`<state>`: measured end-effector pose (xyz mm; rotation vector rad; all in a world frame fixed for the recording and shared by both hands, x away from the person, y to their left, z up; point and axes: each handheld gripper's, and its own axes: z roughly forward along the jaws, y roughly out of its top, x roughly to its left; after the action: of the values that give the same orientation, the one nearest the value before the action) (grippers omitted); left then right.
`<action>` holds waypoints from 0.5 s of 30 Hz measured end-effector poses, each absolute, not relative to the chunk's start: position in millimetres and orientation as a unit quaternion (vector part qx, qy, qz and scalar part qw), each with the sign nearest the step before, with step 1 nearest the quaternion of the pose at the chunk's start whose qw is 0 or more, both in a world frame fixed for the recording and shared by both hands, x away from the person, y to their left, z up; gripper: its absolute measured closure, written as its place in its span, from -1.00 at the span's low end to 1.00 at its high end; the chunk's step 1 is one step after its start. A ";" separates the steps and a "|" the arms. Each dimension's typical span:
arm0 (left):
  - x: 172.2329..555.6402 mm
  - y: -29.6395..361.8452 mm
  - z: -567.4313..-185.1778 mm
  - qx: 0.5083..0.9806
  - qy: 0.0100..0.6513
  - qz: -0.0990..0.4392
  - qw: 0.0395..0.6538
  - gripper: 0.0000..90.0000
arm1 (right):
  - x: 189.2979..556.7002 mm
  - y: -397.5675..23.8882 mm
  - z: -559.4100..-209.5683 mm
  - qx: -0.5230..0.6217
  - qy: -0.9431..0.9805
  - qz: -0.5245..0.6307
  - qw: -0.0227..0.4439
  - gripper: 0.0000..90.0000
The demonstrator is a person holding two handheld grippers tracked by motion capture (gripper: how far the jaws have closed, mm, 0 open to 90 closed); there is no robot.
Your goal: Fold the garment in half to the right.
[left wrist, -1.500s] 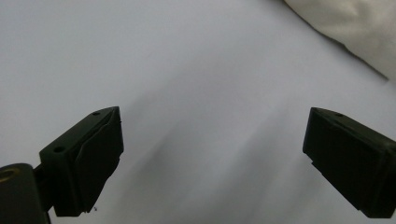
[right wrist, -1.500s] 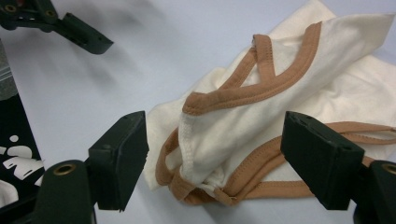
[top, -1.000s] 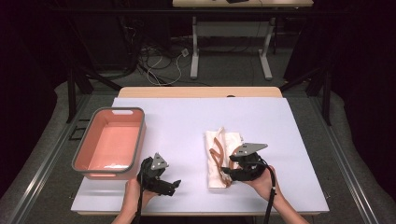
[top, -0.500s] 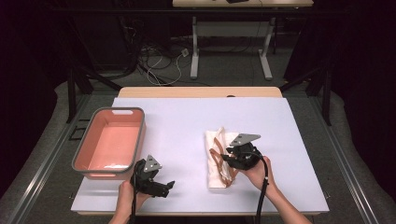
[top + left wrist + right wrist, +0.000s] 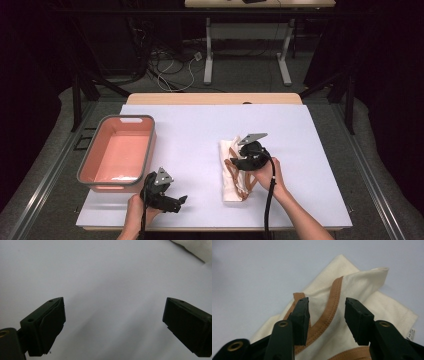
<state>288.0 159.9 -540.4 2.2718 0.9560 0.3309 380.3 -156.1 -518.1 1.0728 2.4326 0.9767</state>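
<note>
Two grippers are working at one table [image 5: 320,150], listed left to right. Bin [image 5: 95,165]: pink, grey-rimmed, sitting at the table's left edge, holding nothing that can be made out. Left gripper [image 5: 181,201]: resting low near the front edge, just right of the bin, jaws standing wide apart with bare tabletop between them; well apart from the cloth. Cloth [image 5: 231,172]: cream, tan-trimmed, folded into a strip whose long axis is running from the front edge toward the far one, lying right of centre. Right gripper [image 5: 233,163]: hovering over the strip's middle, pointing across it toward the left; jaws about half open, having just been widening again, with a raised fold between them but the pads not pressing it.

Judged relation: the cloth is lying directly under and ahead of the right gripper, so that hand is much the nearer.

Views compared: the high view is giving the strip's length and both hands' spacing; the right gripper view is showing the tan band [image 5: 329,312] crossing the gap between the jaws and a lifted corner [image 5: 379,273] beyond.
</note>
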 end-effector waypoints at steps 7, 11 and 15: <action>287.0 157.8 -541.0 0.865 0.362 0.125 0.323 -0.90 | 381.0 -152.7 -534.4 0.373 0.857 0.315 0.162 0.57; 286.9 157.4 -541.8 0.866 0.361 0.124 0.324 -0.90 | 380.6 -156.7 -535.4 0.378 0.855 0.314 0.165 0.66; 286.7 157.2 -541.8 0.866 0.360 0.124 0.323 -0.90 | 379.6 -164.4 -536.9 0.387 0.852 0.311 0.167 0.70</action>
<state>286.7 157.2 -541.8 2.2731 0.9457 0.3260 379.6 -164.4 -536.9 1.1003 2.4244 0.8848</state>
